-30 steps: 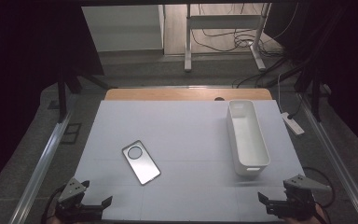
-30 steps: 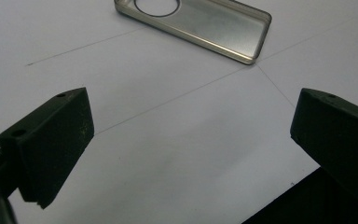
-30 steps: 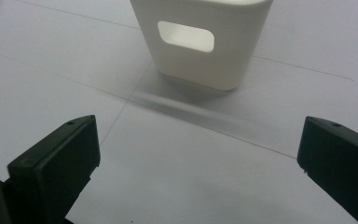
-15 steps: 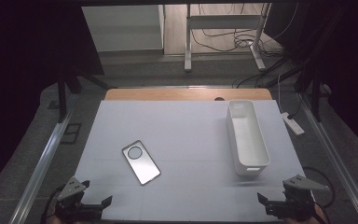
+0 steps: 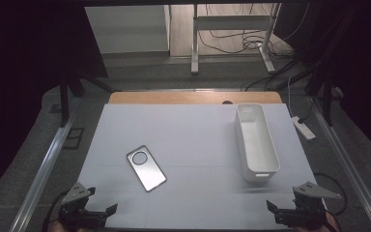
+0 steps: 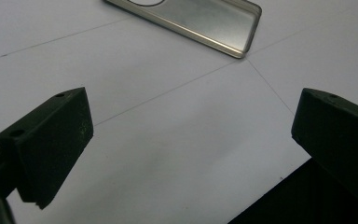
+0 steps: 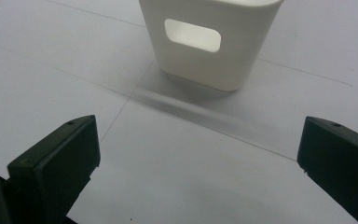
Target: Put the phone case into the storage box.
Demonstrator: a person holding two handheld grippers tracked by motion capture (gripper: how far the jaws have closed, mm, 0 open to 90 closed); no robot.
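Metal tray (image 5: 146, 167) lies flat left of centre on bench (image 5: 193, 135); white bin (image 5: 256, 141) stands right. Left gripper (image 5: 96, 215) and right gripper (image 5: 282, 215) at near edge, jaws wide apart, holding nothing.

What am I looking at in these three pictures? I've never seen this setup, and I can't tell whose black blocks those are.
No robot arm here: a person at the table holds a two-jaw gripper in each hand. The high view looks down from above; the left gripper and right gripper sit at the near edge of the white table. The other two pictures come from cameras riding on the grippers, so the black blocks are each gripper's own jaws, standing wide apart with nothing between them. The left gripper view faces a flat metal tray with a round hole at one end. The right gripper view faces the end of a long white bin with a handle cut-out. Both things lie untouched; nothing is held.
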